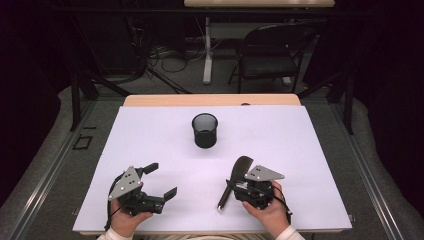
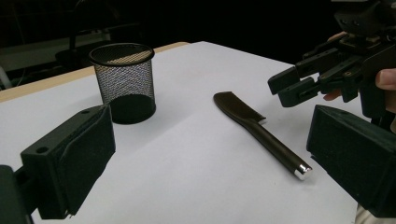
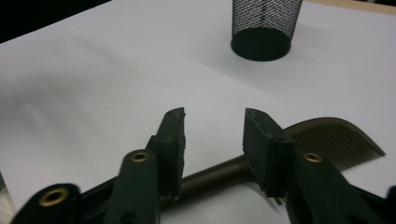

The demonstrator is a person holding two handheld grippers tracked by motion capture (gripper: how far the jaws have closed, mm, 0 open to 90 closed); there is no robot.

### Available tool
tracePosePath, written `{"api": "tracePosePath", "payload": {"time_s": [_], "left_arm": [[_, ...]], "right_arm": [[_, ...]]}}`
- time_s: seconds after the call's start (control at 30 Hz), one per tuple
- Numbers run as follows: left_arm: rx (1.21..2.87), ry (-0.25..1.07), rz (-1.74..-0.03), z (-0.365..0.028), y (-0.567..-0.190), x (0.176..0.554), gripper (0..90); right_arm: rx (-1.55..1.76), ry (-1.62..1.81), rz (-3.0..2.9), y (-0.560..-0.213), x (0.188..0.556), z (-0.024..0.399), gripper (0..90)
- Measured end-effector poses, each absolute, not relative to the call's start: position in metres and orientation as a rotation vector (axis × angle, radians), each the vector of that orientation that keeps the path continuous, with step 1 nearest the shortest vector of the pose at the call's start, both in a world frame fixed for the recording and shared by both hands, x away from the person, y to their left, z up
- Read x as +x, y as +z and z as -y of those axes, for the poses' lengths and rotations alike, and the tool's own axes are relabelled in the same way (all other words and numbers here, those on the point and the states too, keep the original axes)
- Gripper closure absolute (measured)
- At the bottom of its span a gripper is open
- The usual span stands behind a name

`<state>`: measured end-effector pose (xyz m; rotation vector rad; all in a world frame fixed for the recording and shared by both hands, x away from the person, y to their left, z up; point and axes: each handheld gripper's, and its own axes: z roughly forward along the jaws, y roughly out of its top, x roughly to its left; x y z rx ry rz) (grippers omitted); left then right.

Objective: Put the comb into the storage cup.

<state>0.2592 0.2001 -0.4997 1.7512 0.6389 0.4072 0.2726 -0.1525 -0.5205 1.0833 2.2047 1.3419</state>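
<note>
A white table top (image 1: 150, 145) carries everything here — its far edge shows a strip of bare wood. On it, toward the middle of the far edge, stands a black mesh cup (image 1: 205, 130), upright and empty so far as the high view tells.

Near the front edge on the left, the left gripper (image 1: 159, 180) is held in the person's hand with its jaws wide apart and nothing between them.

Toward the front edge, right of centre, lies a dark comb (image 1: 235, 180), handle toward the front edge and toothed end toward the cup. The right gripper (image 3: 212, 135) sits over its handle — jaws apart, one on either side of it. Whether the pads touch the handle cannot be told; the comb lies flat on the table top.
</note>
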Motion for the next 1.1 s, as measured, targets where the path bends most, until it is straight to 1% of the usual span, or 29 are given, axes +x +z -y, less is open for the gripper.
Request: {"api": "tracePosePath", "payload": {"time_s": [0.07,0.1,0.27,0.3,0.33,0.53,1.1], "left_arm": [[1.75,0.406,-0.644,-0.2,-0.5,0.26,1.5],[1.75,0.406,-0.644,-0.2,-0.5,0.26,1.5],[1.749,0.404,-0.655,-0.202,-0.5,0.26,1.6],[1.749,0.404,-0.655,-0.202,-0.5,0.26,1.6],[1.749,0.402,-0.653,-0.202,-0.5,0.26,1.6],[1.75,0.41,-0.665,-0.203,-0.501,0.26,2.0],[1.748,0.399,-0.671,-0.205,-0.501,0.261,2.1]], "right_arm": [[1.092,1.333,-2.219,-0.522,0.275,0.147,64.5],[1.092,1.333,-2.219,-0.522,0.275,0.147,64.5],[1.1,1.323,-2.282,-0.526,0.28,0.135,74.2],[1.1,1.323,-2.282,-0.526,0.28,0.135,74.2],[1.094,1.313,-2.3,-0.527,0.281,0.134,79.1],[1.101,1.305,-2.336,-0.532,0.284,0.134,89.4],[1.087,1.244,-2.451,-0.547,0.285,0.126,90.0]]}}
